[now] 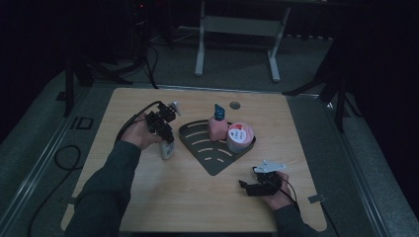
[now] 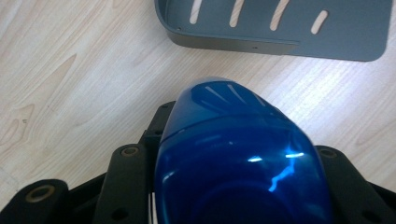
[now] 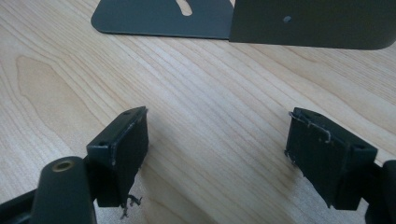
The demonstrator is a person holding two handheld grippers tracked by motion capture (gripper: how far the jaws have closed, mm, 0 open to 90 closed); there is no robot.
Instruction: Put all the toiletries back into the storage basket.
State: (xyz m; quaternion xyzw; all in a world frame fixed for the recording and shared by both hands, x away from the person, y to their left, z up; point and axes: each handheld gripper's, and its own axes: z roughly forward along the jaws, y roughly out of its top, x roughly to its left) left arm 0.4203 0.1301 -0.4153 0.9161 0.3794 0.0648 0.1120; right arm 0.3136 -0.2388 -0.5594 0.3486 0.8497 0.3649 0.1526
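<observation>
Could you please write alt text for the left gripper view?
A glossy blue bottle cap sits between the left tongs, seen from above. Beyond it lies pale wooden table and the edge of a grey slotted tray.

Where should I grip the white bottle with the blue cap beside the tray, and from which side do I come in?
Judging by its upright pose, take the white bottle from above, jaws straddling its blue cap and upper body. The left gripper is already there, jaws on either side of the cap. Its tall, narrow shape suits a top-down grip, and the tray sits close on one side.
</observation>
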